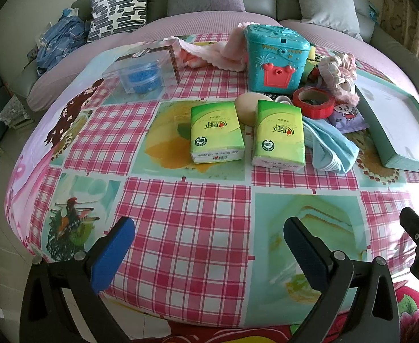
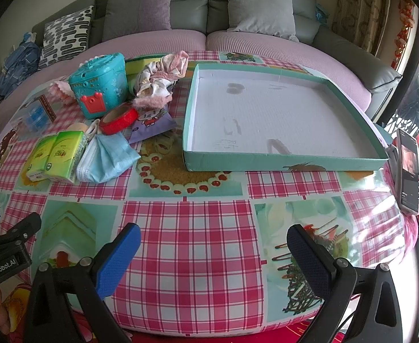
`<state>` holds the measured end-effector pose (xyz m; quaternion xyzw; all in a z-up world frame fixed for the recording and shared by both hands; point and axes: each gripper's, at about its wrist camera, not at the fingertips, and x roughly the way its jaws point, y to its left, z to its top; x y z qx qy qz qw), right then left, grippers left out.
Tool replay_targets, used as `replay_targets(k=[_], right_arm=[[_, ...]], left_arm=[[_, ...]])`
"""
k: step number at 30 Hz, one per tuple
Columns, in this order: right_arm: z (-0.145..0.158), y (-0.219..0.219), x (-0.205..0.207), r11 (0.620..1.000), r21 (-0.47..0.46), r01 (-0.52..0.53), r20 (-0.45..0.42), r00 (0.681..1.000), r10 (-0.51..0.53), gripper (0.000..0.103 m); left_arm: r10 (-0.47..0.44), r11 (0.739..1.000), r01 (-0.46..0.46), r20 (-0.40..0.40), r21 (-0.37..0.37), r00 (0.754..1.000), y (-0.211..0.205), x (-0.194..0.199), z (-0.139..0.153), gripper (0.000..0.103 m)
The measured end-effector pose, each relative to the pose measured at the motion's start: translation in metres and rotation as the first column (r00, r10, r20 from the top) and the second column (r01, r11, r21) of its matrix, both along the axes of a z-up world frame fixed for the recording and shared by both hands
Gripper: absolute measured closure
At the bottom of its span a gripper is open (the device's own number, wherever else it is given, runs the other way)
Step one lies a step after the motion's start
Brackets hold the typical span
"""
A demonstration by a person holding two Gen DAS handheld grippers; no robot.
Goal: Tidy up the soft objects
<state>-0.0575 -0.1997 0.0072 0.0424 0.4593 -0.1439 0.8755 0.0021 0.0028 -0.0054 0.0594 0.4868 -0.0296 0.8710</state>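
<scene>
2 green tissue packs (image 1: 246, 134) lie side by side on the checked tablecloth (image 2: 192, 245), left of the shallow teal box lid (image 2: 283, 158) that sits empty and looks the likely home for the soft things. A crumpled blue face mask (image 2: 109, 158) leans against the nearer pack, between it and the lid. Beyond the mask, further from the lid's front wall, a purple cartoon pouch (image 2: 152, 123), a pink-and-cream scrunchie bundle (image 2: 158, 83) and a pink frilled cloth (image 1: 209, 54) crowd around hard items: a red tape roll (image 1: 313, 101), a teal toy chest (image 1: 275, 57) and a clear case holding something blue (image 1: 140, 77). A beige rounded object (image 1: 246, 108) peeks from behind the packs.

The left gripper (image 1: 209, 245) and right gripper (image 2: 213, 251) both hang over the table's near edge, well short of the lid, jaws spread wide and holding nothing.

The risk appears to lie in the clutter: a reach for the pouch or scrunchies could snag the tape roll resting on them, while the limp mask may slip from a shallow pinch. A phone (image 2: 409, 171) propped at the table's edge, right of the lid, could be knocked by a wide swing.
</scene>
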Motion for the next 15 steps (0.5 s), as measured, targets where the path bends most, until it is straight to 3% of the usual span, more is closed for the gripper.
replay_targets(k=[15], right_arm=[[-0.0001,0.0002,-0.0003,1.0,0.0,0.0,-0.002,1.0,0.0,0.0]], left_arm=[[-0.001,1.0,0.001,-0.001,0.001,1.0,-0.0001,0.0003,0.0001,0.0]])
